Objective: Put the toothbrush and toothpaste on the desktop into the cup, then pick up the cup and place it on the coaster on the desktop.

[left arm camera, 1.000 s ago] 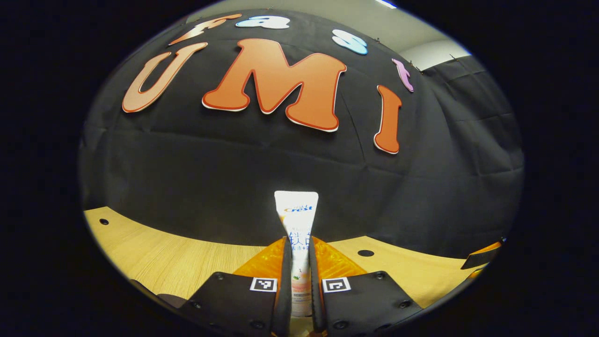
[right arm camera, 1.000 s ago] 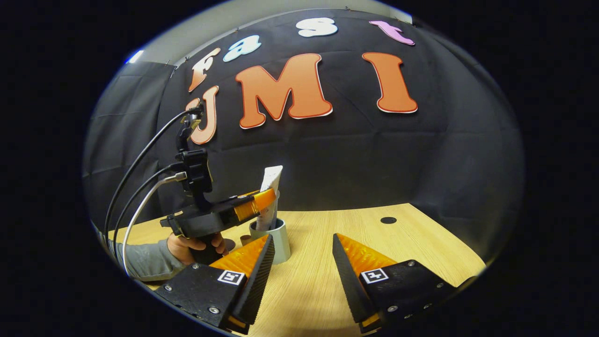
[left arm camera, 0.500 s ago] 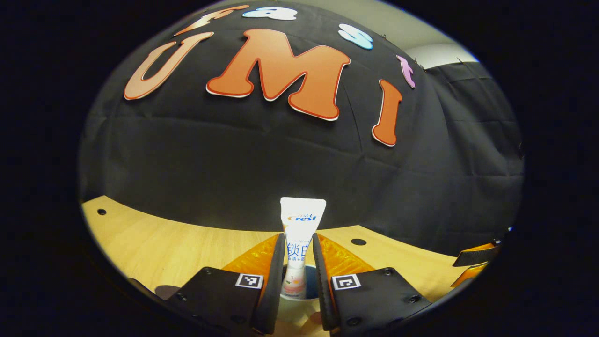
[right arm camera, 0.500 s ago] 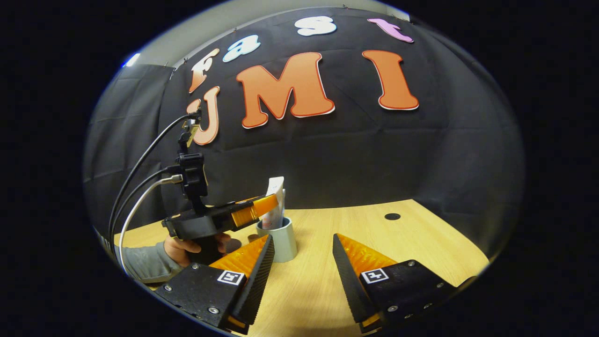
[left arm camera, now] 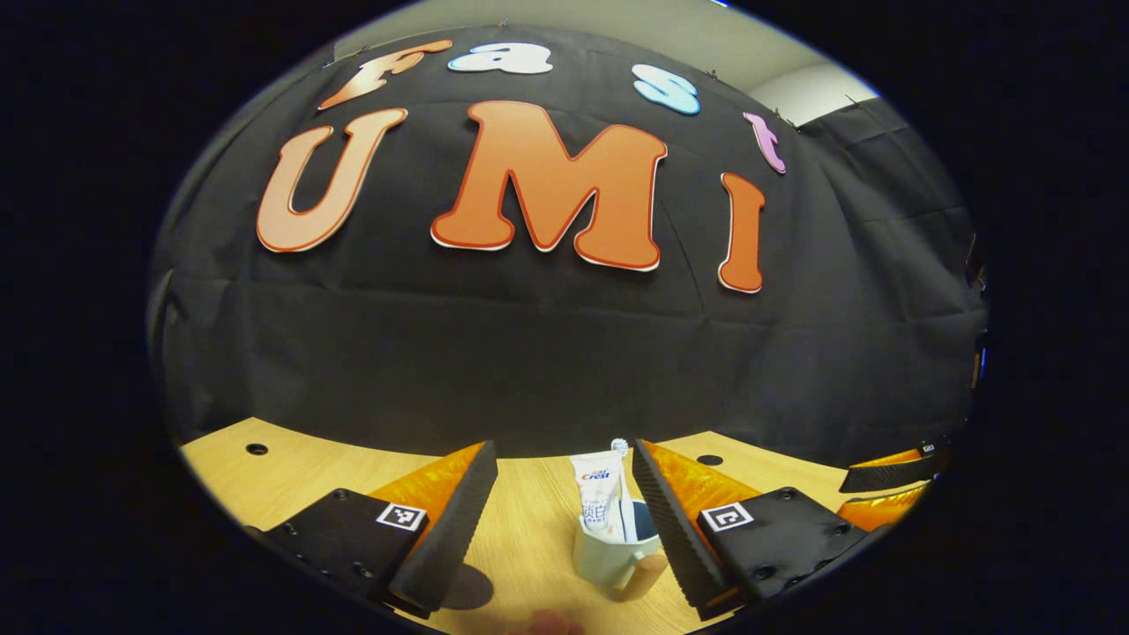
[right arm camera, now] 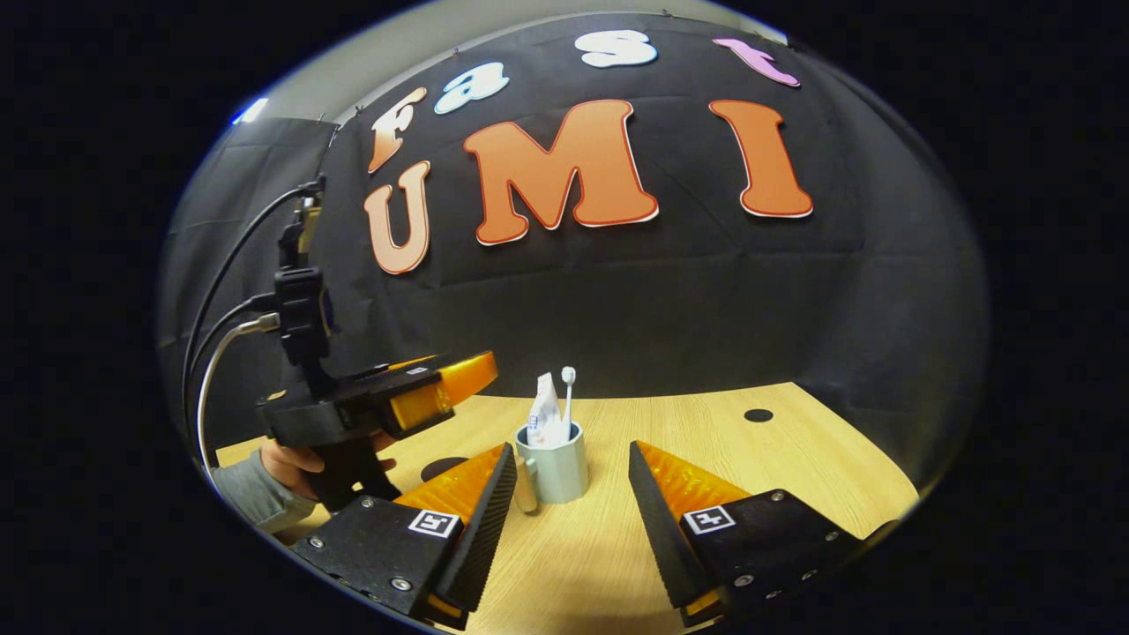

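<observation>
The toothpaste [left arm camera: 603, 504] and toothbrush [right arm camera: 568, 394] are stood in the cup [right arm camera: 554, 462], long axes near upright, brush head up, so one lift carries all. The left gripper [left arm camera: 564, 494] is held spread, empty, just short of the cup; the right gripper [right arm camera: 569, 494] is likewise spread, nearer than the cup. The coaster [right arm camera: 444, 466] is seen left of the cup
</observation>
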`<state>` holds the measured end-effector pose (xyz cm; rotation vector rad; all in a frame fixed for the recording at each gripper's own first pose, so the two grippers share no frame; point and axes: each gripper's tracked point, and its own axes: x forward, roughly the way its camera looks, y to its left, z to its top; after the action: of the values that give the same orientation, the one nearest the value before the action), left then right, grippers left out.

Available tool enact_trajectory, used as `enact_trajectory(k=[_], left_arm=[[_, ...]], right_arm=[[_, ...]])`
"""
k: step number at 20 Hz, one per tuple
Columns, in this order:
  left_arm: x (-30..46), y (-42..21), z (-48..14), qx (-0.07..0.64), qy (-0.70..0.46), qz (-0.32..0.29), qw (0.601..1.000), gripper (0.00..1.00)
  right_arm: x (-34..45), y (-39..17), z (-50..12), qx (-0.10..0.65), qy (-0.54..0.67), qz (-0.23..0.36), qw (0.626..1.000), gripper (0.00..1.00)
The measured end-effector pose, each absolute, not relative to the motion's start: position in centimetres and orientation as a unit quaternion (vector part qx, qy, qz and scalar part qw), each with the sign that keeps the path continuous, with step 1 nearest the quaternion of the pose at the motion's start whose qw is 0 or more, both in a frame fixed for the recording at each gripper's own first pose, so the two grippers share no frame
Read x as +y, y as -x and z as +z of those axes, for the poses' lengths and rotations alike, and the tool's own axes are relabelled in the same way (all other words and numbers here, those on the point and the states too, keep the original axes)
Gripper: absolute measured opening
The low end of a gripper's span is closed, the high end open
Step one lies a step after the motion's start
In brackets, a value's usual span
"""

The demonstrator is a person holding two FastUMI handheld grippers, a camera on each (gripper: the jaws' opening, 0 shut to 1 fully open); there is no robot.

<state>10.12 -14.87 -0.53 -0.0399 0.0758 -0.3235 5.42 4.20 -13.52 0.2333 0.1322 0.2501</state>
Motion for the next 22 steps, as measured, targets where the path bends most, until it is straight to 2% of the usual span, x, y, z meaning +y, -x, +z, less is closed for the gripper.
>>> enact_trajectory(k=[9,15,22], left_arm=[[-6.7,-4.3,5.3,-0.018,-0.028,-0.102,0.994,0.98],[-2.5,-1.4,6.7,-0.035,-0.034,-0.072,0.996,0.97],[0.1,0.8,6.8,-0.038,-0.052,-0.048,0.997,0.97]], right_arm=[[7.4,-6.8,-10.3,0.083,-0.092,0.128,0.984,0.78],[9.3,-8.3,-12.1,0.157,-0.082,0.122,0.977,0.78],[11.4,-10.6,-17.3,0.281,-0.061,0.106,0.952,0.78]])
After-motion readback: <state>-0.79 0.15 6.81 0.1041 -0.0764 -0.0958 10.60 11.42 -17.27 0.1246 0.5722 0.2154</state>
